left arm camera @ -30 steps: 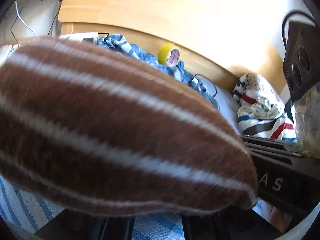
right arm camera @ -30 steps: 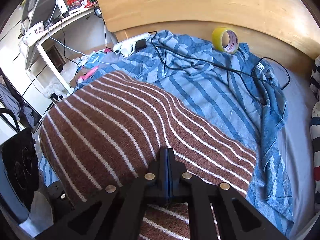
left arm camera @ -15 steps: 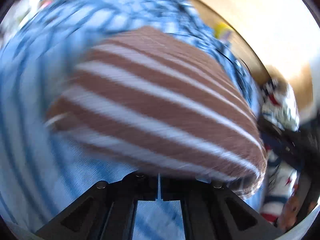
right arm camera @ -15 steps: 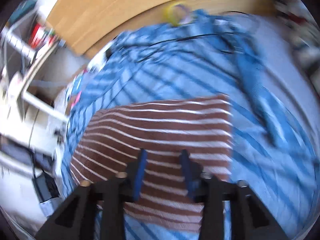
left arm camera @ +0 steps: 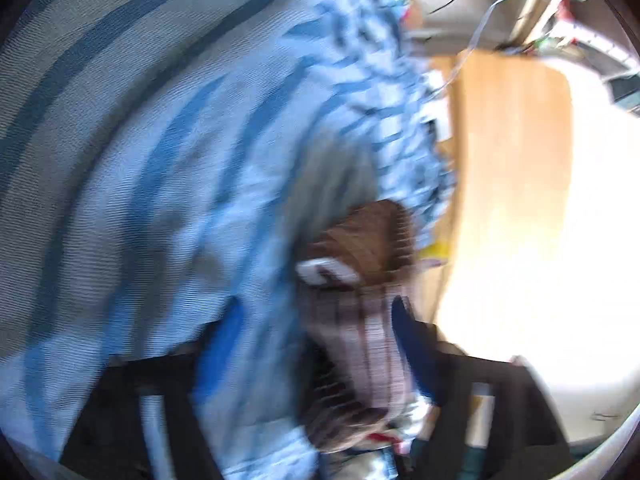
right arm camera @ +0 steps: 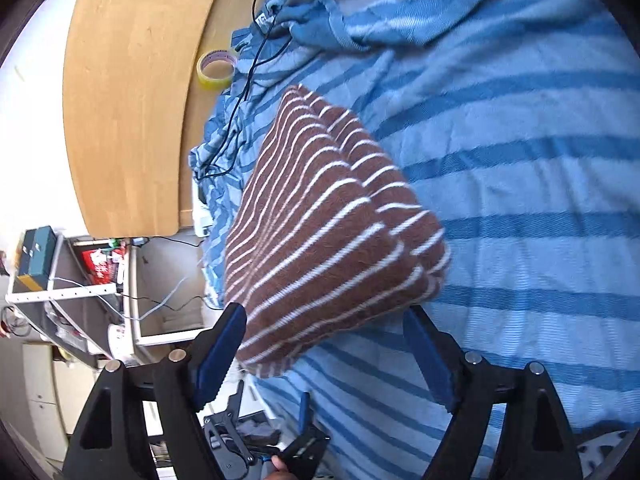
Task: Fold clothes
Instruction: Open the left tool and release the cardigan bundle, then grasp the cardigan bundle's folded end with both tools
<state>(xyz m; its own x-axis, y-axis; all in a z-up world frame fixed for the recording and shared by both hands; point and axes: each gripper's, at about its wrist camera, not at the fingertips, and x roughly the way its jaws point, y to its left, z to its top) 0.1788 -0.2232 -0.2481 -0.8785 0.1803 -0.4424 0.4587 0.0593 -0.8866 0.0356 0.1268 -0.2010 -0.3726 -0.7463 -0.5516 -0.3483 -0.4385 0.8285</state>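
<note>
Brown wool with thin white stripes makes up the folded garment (right arm camera: 332, 224), which lies as a thick bundle on the blue striped blanket (right arm camera: 540, 184) of the bed, not far from the wooden headboard (right arm camera: 132, 120). I judge that it lies here because the fold is finished and the blanket gives a flat, soft place to put it down. The right gripper (right arm camera: 324, 356) has its jaws opening; the near edge of the garment is between the two blue pads (right arm camera: 424, 356), but they do not press on it. The left gripper (left arm camera: 316, 344) is very blurred in its own view; its jaws are also opening, with brown striped cloth (left arm camera: 360, 320) between them, and no pad seems to squeeze it. So I think both tools are letting the bundle go. A yellow tape roll (right arm camera: 216, 68) and a black cable (right arm camera: 248, 80) rest near the headboard. A white shelf (right arm camera: 64, 292) beside the bed holds a teal box (right arm camera: 38, 248) and small things too unclear to name.
</note>
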